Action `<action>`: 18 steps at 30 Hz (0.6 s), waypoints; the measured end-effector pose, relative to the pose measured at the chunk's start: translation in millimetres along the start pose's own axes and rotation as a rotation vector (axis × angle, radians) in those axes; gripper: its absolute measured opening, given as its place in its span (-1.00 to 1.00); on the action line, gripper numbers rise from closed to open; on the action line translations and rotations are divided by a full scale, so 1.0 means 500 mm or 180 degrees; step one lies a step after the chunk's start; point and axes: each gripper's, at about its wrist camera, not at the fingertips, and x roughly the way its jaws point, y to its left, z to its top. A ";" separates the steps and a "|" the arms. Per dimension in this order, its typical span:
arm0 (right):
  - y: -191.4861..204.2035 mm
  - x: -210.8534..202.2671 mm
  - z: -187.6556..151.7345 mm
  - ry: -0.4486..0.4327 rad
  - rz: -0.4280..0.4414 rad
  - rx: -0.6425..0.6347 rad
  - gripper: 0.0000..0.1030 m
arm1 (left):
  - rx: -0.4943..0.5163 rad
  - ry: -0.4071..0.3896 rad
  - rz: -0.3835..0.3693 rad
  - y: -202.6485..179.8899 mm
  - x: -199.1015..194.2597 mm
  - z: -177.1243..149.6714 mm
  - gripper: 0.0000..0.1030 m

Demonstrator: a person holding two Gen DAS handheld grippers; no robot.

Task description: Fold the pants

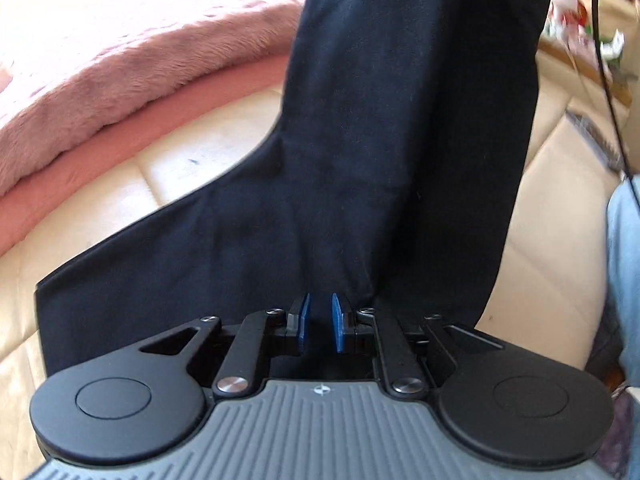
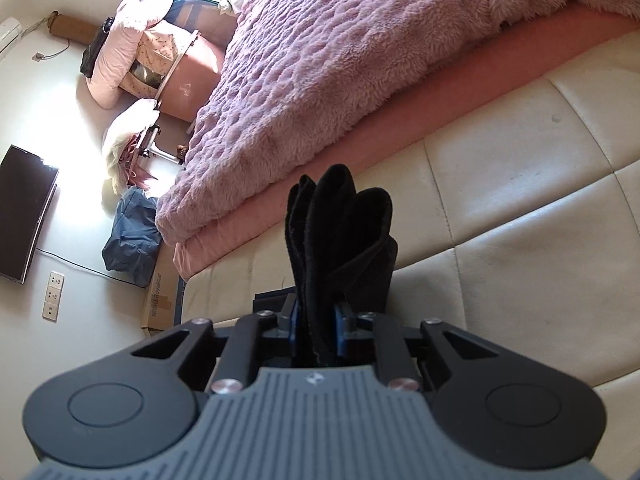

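The black pants [image 1: 360, 160] stretch from my left gripper up and away across the cream quilted surface [image 1: 132, 184]. My left gripper [image 1: 320, 322] has its blue pads close together with black fabric pinched between them. In the right wrist view, my right gripper [image 2: 318, 320] is shut on a bunched end of the pants [image 2: 340, 232], whose folds stick up past the fingertips above the cream surface [image 2: 500, 220].
A fluffy pink blanket [image 2: 328, 72] over a pink mattress edge [image 1: 120, 120] runs along the cream surface. Pillows [image 2: 136, 52], a blue bag [image 2: 132, 236], a cardboard box and a dark screen [image 2: 26, 216] lie beyond. A black cable [image 1: 600, 60] hangs at right, near light-blue jeans [image 1: 624, 272].
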 end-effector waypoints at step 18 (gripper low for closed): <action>0.257 0.360 -0.103 0.0439 -0.0425 -0.0199 -0.76 | -0.3083 0.0021 -0.0061 0.417 -0.125 -0.209 -0.57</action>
